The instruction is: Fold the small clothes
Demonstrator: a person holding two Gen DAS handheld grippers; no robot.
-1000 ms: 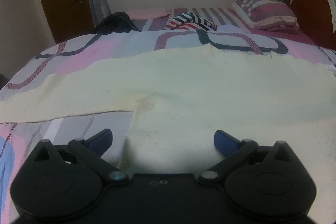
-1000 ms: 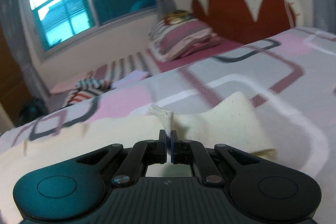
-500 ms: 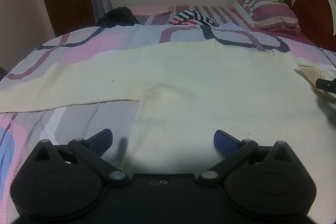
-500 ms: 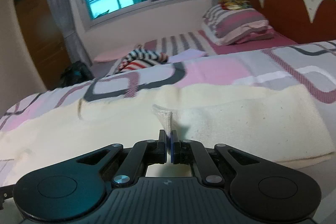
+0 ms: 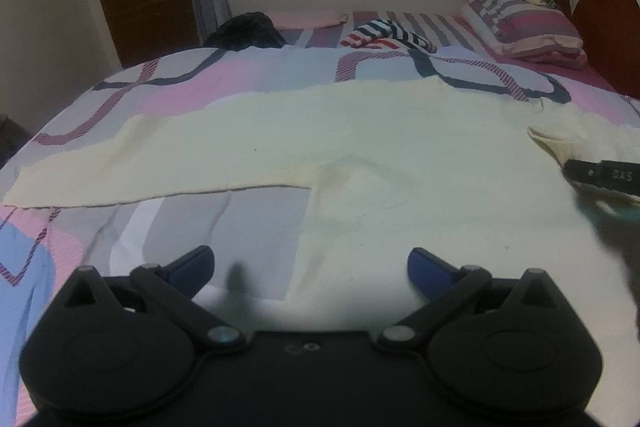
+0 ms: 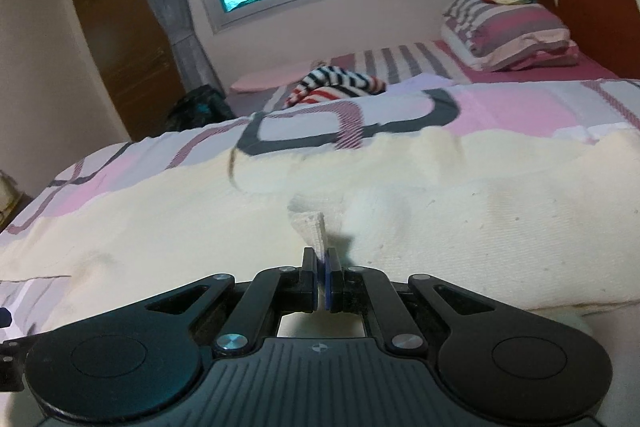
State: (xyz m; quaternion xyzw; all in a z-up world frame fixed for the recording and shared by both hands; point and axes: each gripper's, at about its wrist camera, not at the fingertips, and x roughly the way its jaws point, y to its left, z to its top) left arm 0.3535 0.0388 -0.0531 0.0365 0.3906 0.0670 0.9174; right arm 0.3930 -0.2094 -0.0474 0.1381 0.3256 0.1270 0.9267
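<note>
One cream garment [image 5: 360,147], soft, limp and light by its look, lies spread across the bed [image 5: 240,79] near its front edge, its cuff pinched by the right tongs [image 6: 322,267] while the left tongs [image 5: 311,263] stand spread, so hems and cuffs seem the best holds.

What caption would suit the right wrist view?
Right gripper pinches a cream garment corner over the patterned bed.
</note>
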